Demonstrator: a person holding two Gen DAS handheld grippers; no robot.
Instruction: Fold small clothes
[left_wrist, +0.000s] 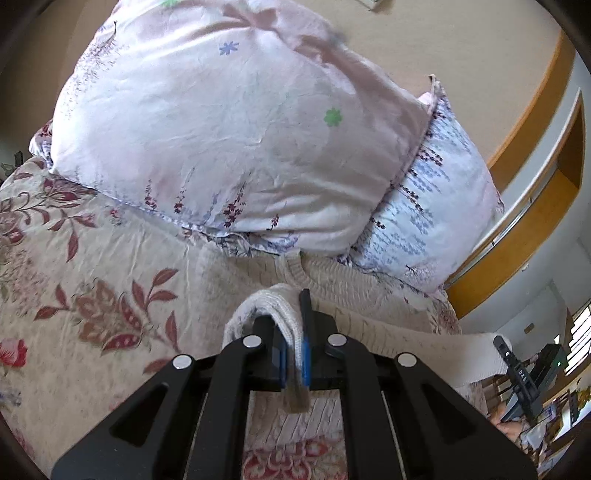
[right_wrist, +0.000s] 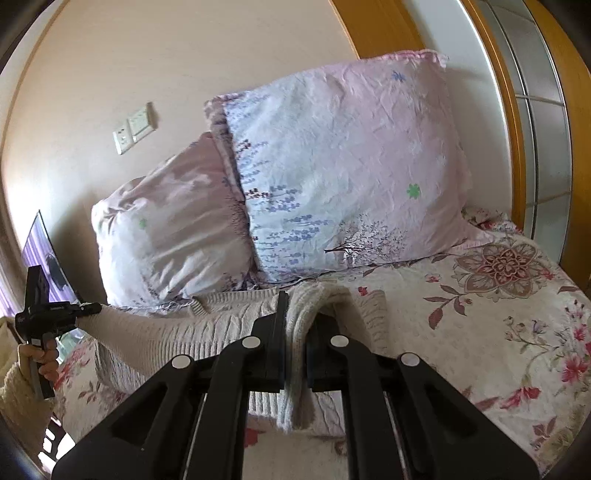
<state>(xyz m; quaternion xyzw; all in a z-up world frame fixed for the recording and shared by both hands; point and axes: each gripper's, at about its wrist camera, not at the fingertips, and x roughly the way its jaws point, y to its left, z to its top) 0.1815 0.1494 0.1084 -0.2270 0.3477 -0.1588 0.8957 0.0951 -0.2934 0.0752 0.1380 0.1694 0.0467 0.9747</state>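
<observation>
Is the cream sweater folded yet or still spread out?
Partly folded: both grippers pinch its edge, lifted over the sweater on the bed.

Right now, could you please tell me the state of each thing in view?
left gripper: shut on the sweater's edge
right gripper: shut on the sweater's edge
sweater: cream knit, edge lifted between both grippers
pillows: two, propped against the wall

White letters "DAS" legible on black body of right gripper (left_wrist: 519, 373), seen at right edge of left wrist view, reading along its length. Small white marking on left gripper (right_wrist: 55, 308), far left of right wrist view: too small to read. No other text legible.
</observation>
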